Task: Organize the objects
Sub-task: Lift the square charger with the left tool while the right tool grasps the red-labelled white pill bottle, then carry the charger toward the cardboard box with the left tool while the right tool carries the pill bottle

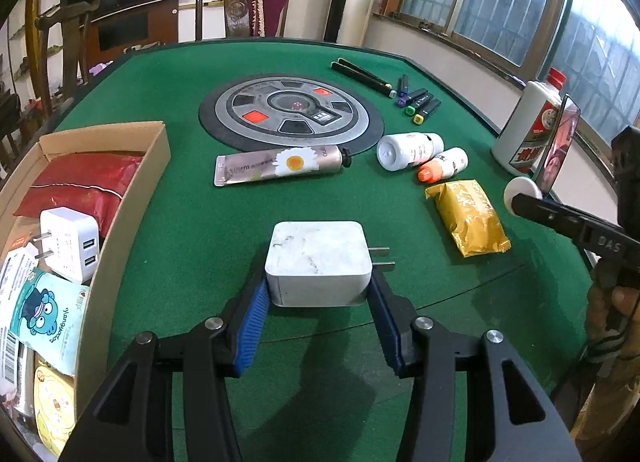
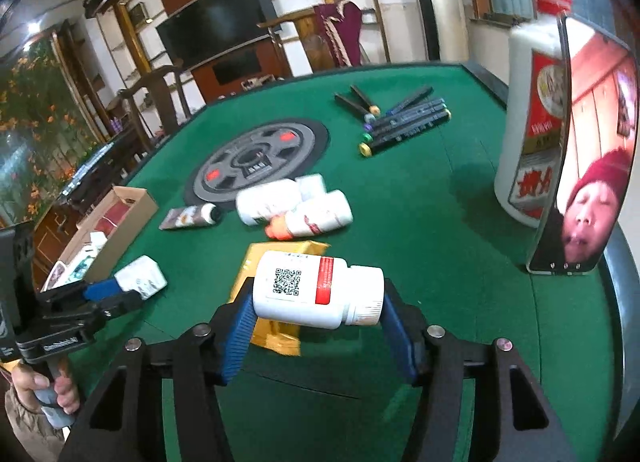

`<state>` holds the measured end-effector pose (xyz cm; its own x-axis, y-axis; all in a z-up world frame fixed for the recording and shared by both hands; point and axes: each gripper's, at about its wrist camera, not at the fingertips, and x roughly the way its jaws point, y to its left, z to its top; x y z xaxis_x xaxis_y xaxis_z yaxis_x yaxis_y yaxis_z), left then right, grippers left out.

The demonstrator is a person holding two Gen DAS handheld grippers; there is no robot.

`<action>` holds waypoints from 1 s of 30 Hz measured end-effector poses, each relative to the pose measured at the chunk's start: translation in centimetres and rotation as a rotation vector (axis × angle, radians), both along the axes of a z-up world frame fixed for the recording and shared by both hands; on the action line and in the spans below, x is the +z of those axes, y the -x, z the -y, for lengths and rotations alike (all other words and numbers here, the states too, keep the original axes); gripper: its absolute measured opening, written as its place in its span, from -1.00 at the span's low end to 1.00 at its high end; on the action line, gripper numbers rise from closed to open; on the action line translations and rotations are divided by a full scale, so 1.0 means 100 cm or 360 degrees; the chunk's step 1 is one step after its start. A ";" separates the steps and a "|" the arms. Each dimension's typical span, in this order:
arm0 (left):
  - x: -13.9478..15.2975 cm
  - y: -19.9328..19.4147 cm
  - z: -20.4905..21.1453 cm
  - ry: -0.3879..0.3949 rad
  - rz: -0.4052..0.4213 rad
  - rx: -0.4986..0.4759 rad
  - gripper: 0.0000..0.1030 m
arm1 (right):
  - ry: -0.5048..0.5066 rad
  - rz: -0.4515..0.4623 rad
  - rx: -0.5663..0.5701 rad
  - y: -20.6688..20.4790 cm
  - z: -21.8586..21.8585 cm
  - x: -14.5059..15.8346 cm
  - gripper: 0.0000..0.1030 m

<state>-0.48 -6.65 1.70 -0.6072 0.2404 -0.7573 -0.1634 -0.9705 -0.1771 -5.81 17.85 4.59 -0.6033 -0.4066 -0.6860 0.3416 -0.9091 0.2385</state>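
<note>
L claw (image 1: 318, 294) clenched on white charger (image 1: 318, 258), blue pads pressing both sides, prongs pointing toward the right edge; charger sits low over the green surface (image 1: 180, 230), contact w/ felt cannot be told. R claw (image 2: 320, 318) grasping white pill bottle (image 2: 316, 290) lying sideways btwn its pads, cap toward the right, QR label up; bottle is held above gold packet (image 2: 276, 326), clear of the felt. Cardboard box (image 1: 132, 182) at left edge of surface, containing red pouch (image 1: 80, 182), second white charger w/ USB ports (image 1: 70, 242), blue cartoon packet (image 1: 48, 318) and other packs too cropped to identify. Round grey centre panel (image 1: 292, 110) mid-surface. Daisy-print tube (image 1: 280, 164) lies just beside panel's near rim, cap toward the right. Two white bottles (image 1: 412, 148) lie on their sides touching each other right of the tube, the nearer one w/ orange cap (image 1: 428, 173). Gold packet (image 1: 468, 218) lies near them, toward the right edge. Markers (image 1: 416, 100) and two black pens (image 1: 362, 76) grouped toward far right corner. White liquor bottle w/ red cap (image 2: 532, 102) upright at right edge, phone (image 2: 588, 158) propped upright against it, screen lit.
</note>
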 end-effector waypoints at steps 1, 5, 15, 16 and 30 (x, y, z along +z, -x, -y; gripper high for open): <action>0.001 -0.001 0.001 -0.0004 -0.0006 0.0007 -0.06 | 0.0008 -0.0016 0.0018 -0.002 0.003 0.003 0.21; 0.003 -0.004 0.003 -0.0015 -0.0030 0.0028 -0.06 | 0.0037 -0.0048 0.0073 -0.006 0.013 0.008 0.22; 0.016 -0.015 0.003 -0.0017 -0.0098 0.0049 -0.06 | 0.0058 -0.0059 0.0206 -0.015 0.044 0.005 0.22; 0.016 -0.015 0.003 -0.0019 -0.0103 0.0051 -0.06 | 0.0059 -0.0060 0.0213 -0.016 0.045 0.005 0.22; 0.031 -0.028 0.009 -0.0040 -0.0157 0.0070 -0.06 | 0.0068 -0.0062 0.0277 -0.023 0.058 0.005 0.22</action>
